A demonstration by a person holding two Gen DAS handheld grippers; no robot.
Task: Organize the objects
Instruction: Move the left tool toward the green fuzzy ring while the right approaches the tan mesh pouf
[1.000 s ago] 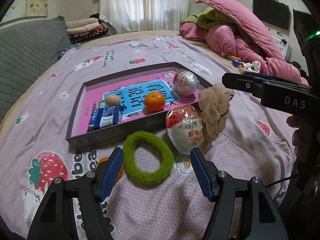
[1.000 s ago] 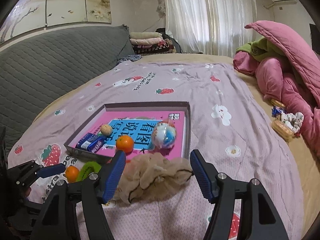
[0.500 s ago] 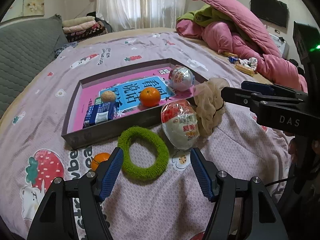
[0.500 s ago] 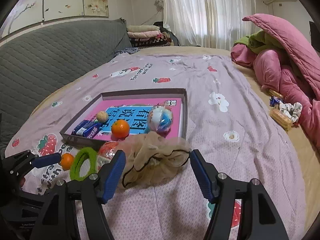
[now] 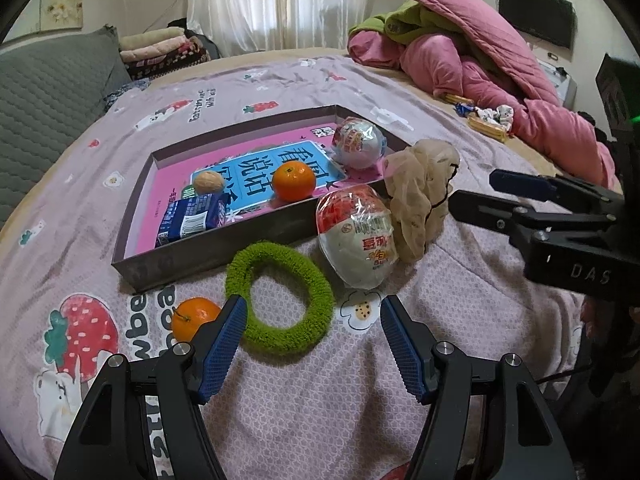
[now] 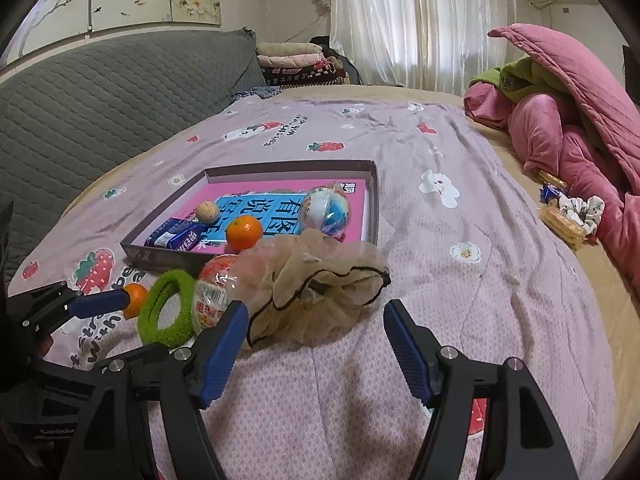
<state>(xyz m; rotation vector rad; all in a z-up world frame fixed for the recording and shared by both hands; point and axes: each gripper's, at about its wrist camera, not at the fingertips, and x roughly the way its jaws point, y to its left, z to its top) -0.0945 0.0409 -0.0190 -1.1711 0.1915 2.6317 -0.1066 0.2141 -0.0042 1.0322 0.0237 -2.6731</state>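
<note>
A shallow box (image 5: 208, 257) (image 6: 374, 208) lies on the bed holding an orange (image 5: 294, 180), a walnut (image 5: 207, 181), a blue packet (image 5: 192, 216) and a round toy egg (image 5: 358, 143). In front of it lie a green fuzzy ring (image 5: 280, 298) (image 6: 168, 308), a red-and-white egg toy (image 5: 356, 236), a beige mesh scrunchie (image 5: 420, 196) (image 6: 316, 284) and a loose orange (image 5: 194, 317). My left gripper (image 5: 314, 344) is open just short of the ring. My right gripper (image 6: 316, 344) is open just short of the scrunchie.
The purple strawberry bedsheet (image 6: 460, 280) covers the bed. A pink and green quilt pile (image 6: 568, 128) lies at the right with snacks and a scrunchie (image 6: 568, 216) beside it. A grey headboard (image 6: 100, 92) and folded blankets (image 6: 296, 60) stand at the back.
Both grippers have pulled back and risen slightly; the objects look a bit farther away. Both stay open and nothing on the bed has moved.
</note>
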